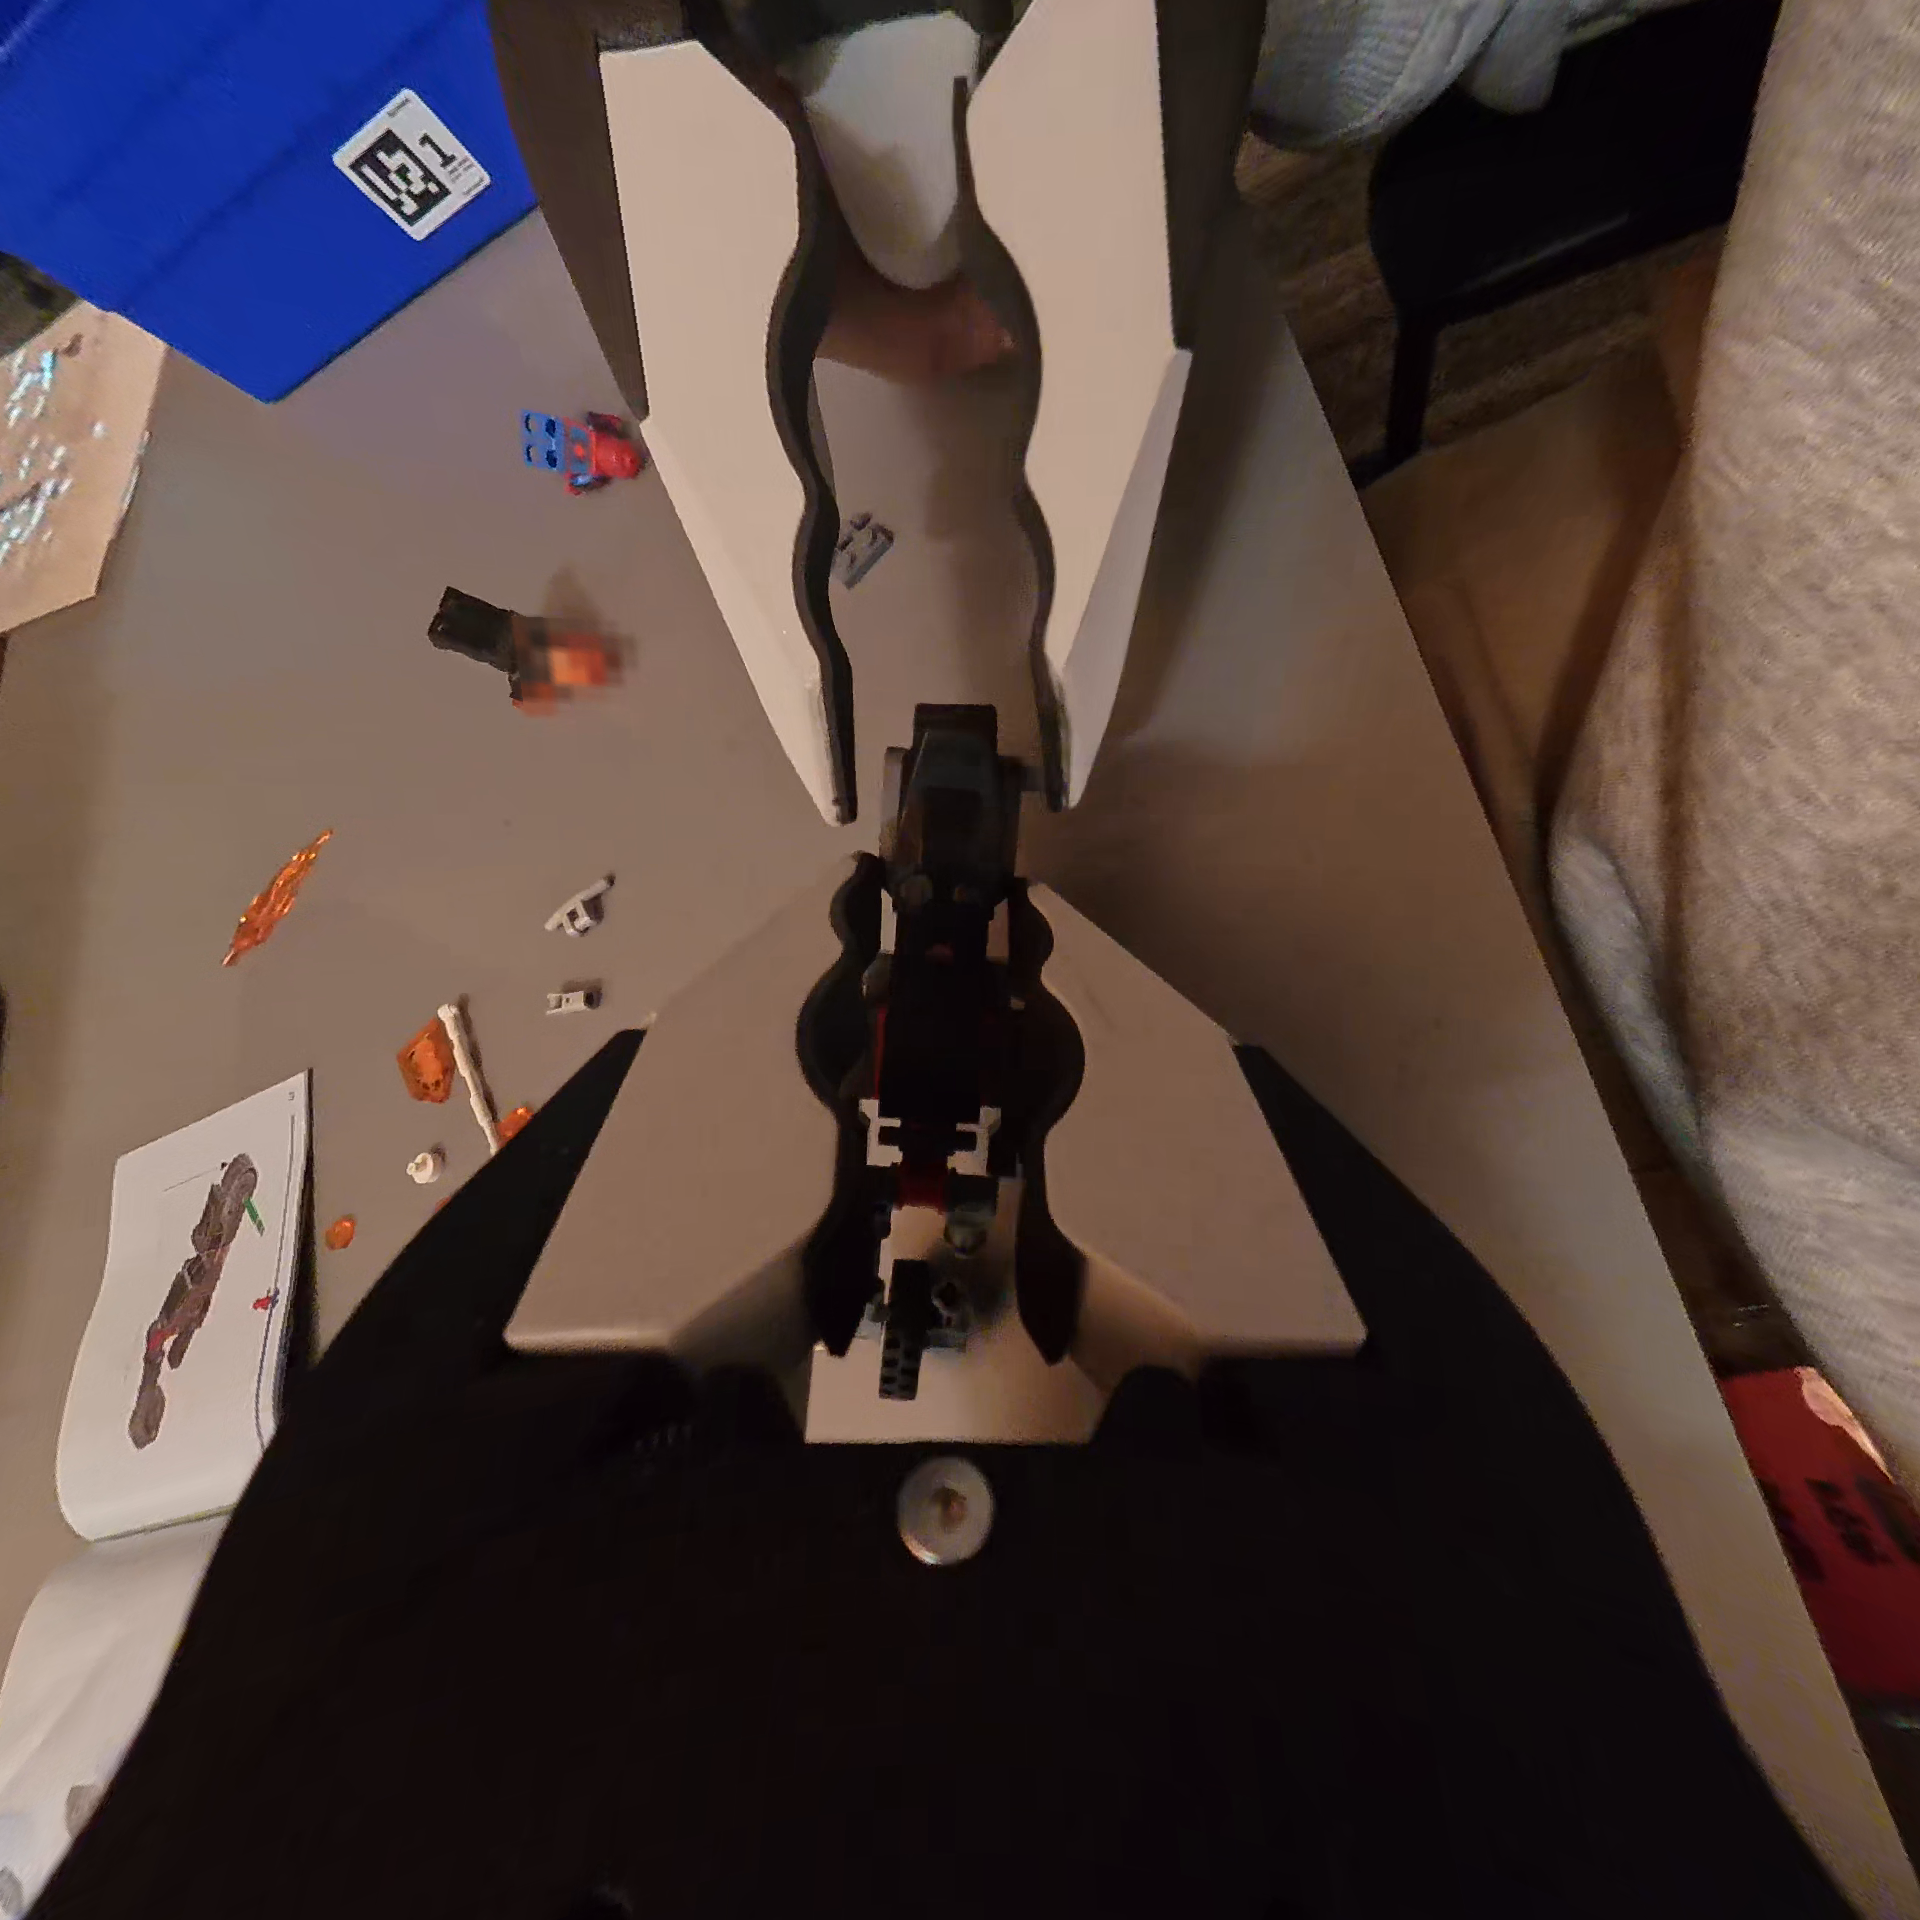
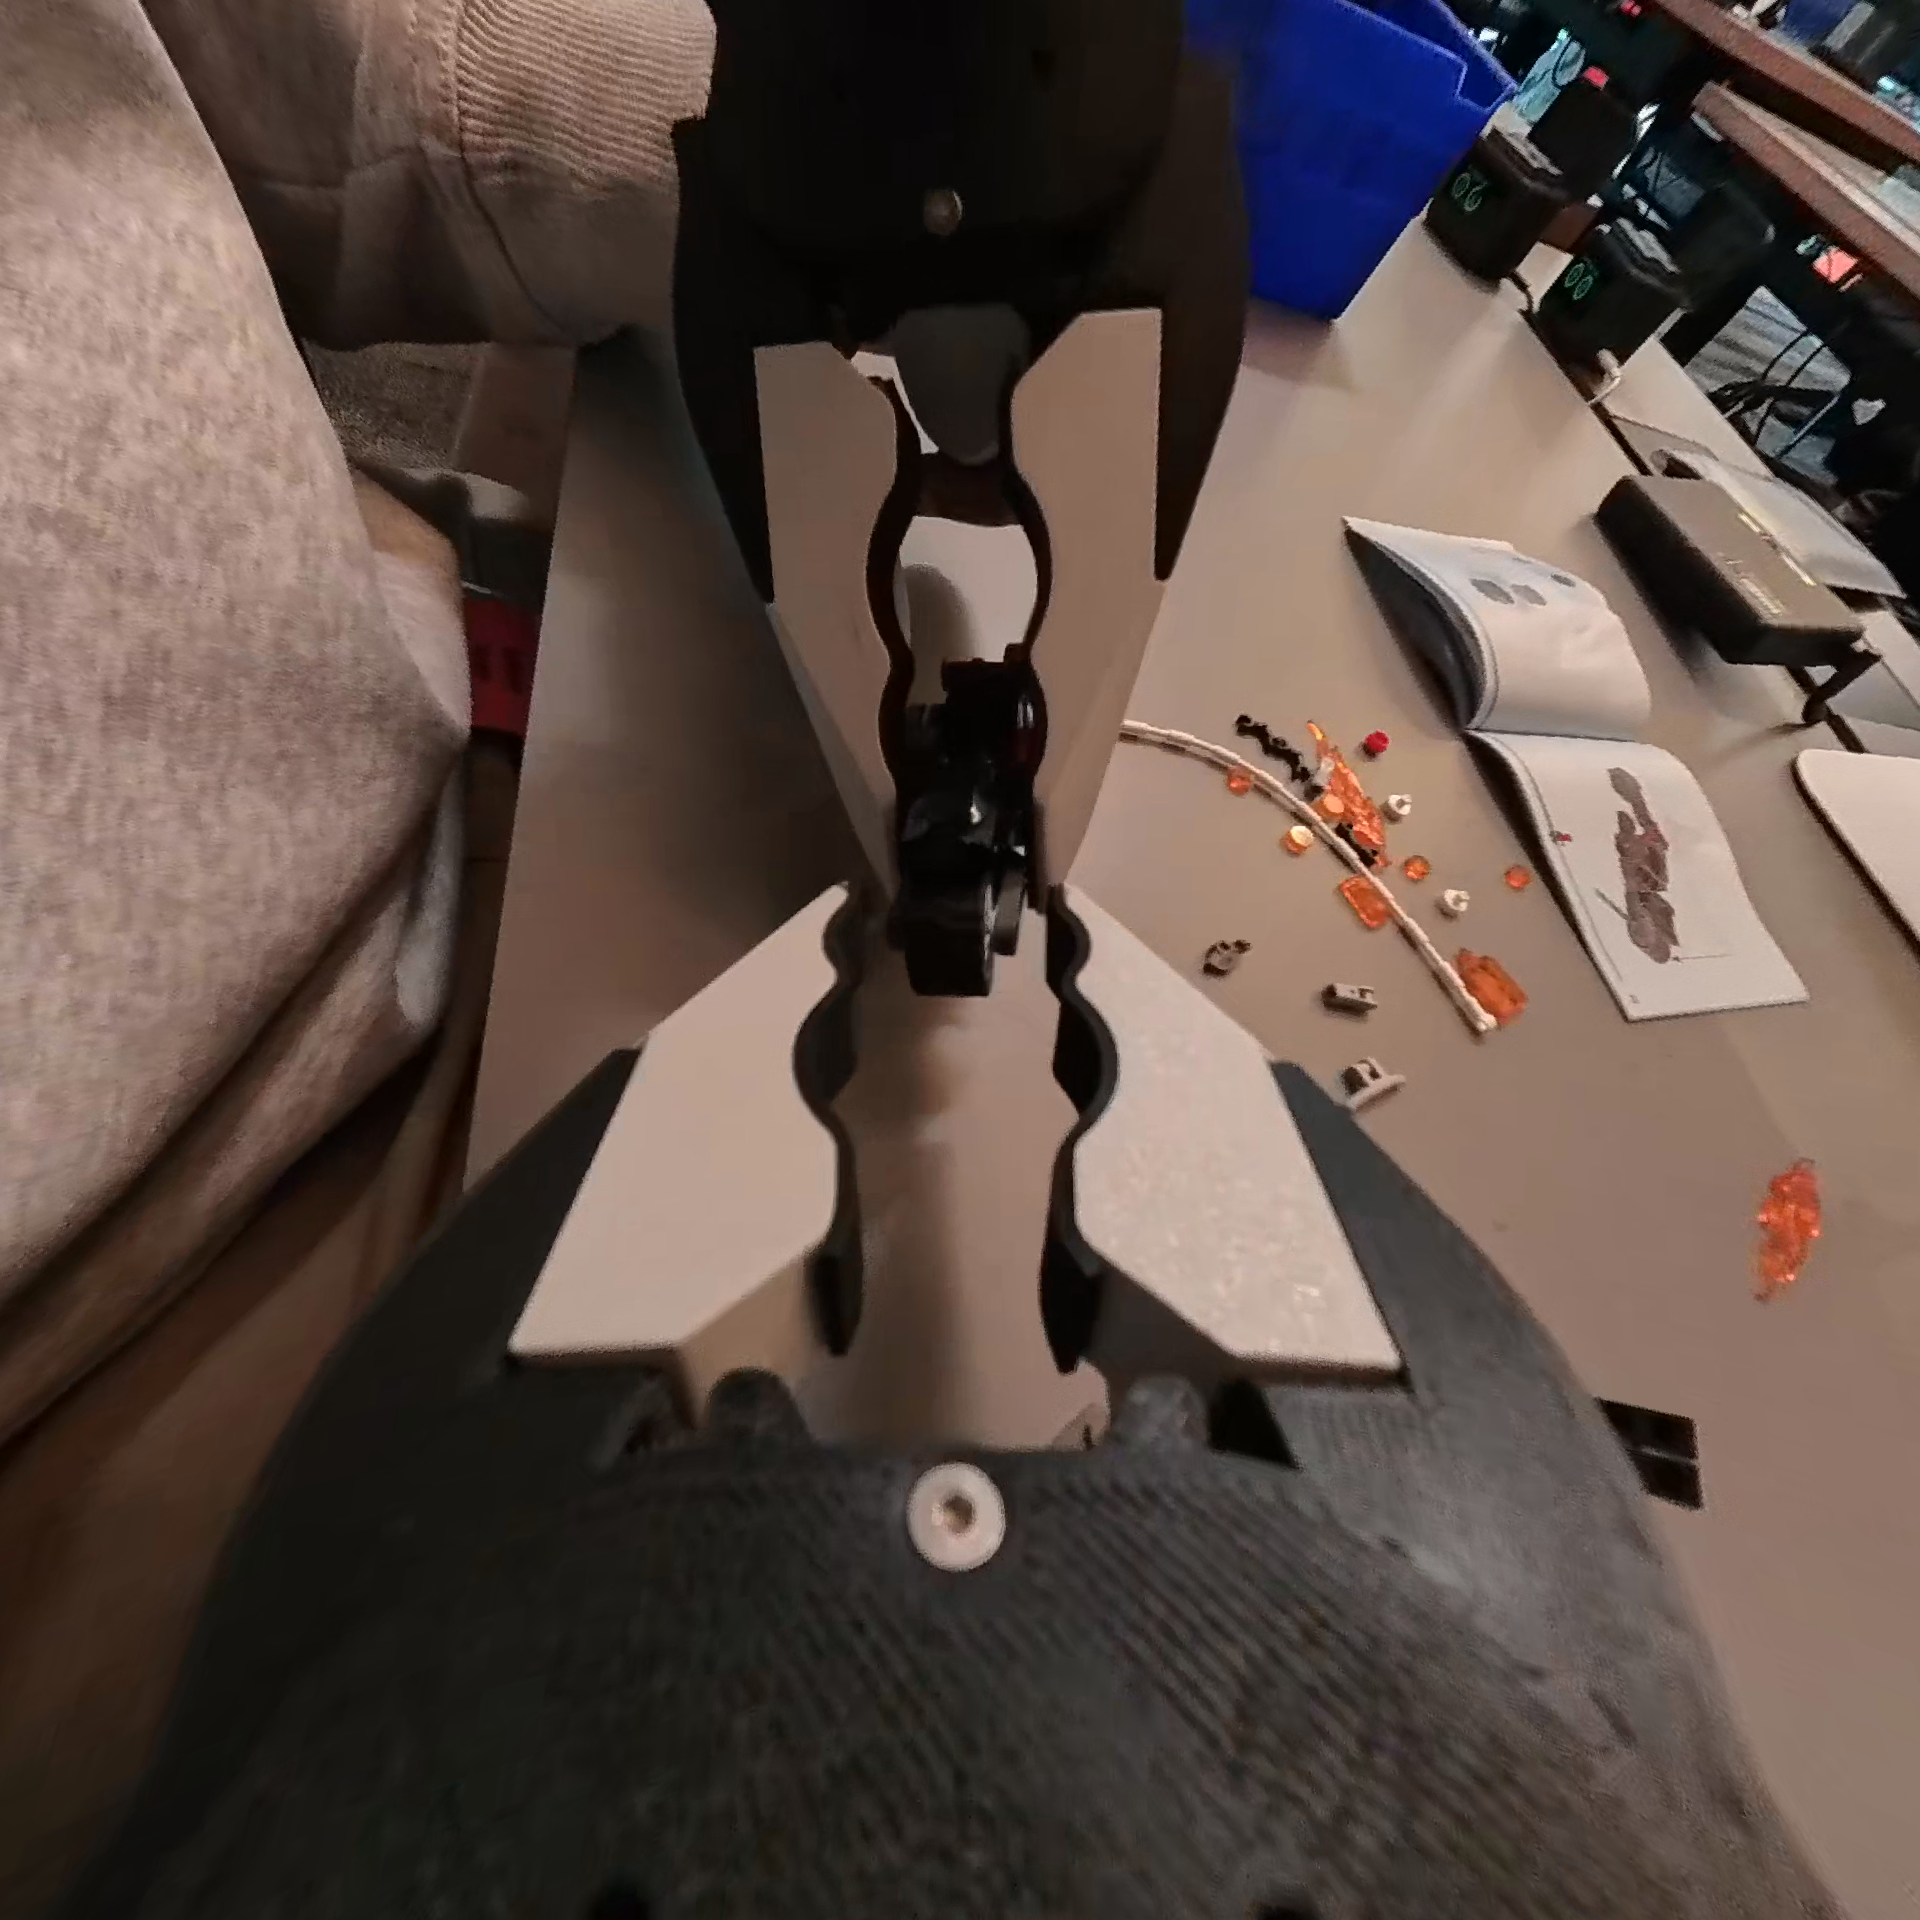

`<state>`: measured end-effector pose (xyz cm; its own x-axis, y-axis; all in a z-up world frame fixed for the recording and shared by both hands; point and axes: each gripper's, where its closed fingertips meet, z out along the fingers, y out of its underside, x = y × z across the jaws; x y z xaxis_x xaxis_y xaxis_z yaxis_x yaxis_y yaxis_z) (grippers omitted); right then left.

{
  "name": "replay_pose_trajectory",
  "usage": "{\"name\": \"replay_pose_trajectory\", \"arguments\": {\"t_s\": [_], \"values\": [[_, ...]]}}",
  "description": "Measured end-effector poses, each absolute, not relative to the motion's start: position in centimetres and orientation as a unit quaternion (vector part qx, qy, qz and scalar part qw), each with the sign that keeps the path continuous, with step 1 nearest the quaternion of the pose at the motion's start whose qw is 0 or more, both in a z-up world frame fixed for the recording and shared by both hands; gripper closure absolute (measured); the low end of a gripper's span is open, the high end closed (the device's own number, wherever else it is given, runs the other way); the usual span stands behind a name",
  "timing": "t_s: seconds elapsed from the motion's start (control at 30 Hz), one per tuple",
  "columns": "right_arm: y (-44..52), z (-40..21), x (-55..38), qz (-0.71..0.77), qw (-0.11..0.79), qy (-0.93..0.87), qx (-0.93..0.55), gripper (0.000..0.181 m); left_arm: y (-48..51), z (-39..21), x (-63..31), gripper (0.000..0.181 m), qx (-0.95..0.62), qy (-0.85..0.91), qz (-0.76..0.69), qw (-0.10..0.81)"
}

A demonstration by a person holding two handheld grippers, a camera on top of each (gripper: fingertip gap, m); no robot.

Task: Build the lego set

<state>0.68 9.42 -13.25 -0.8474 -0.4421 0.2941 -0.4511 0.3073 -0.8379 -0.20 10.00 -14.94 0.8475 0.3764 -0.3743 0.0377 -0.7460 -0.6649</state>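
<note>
two tools meet nose to nose over the near edge of the table, with a dark lego model between them. going left to right in the left wrist view: an open instruction booklet lies flat at the far left, a blue bin with a black and white marker sticker stands behind it, and loose pieces are scattered across the table between them, among them a clear orange flame piece, a small white clip, a black piece partly under a mosaic patch, and a red and blue minifigure. next comes the left tool, its jaws drawn narrow and clamped on the black, grey and red lego model, which runs lengthwise down between its fingers and sticks out past their tips. the right tool faces it from above in that view; its jaws are narrow too, and its fingertips sit at either side of the model's grey front end, though whether they press on it i cannot tell. to the right a grey upholstered seat sits past the table edge.

in the right wrist view the right tool has the model's black end between its fingertips, touching or nearly so. to its right lie orange bits, a white curved piece and the booklet.
</note>
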Motion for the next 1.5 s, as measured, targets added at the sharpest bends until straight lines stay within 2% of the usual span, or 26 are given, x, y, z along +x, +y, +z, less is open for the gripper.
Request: {"name": "replay_pose_trajectory", "arguments": {"t_s": [0.7, 0.93, 1.5], "values": [[9.9, -13.6, 0.9, 0.499, -0.002, -0.82, 0.28, 0.134, 9.6, -14.9, -0.3, 0.158, -0.898, -0.124, 0.245, 0.343], [9.8, -13.8, 0.8, 0.495, 0.012, -0.821, 0.285, 0.151, 10.1, -14.7, -0.2, 0.158, -0.897, -0.121, 0.241, 0.35], [9.9, -14.2, 0.7, 0.489, -0.027, -0.832, 0.262, 0.155, 10.2, -15.0, -0.2, 0.158, -0.899, -0.13, 0.231, 0.35]]}}
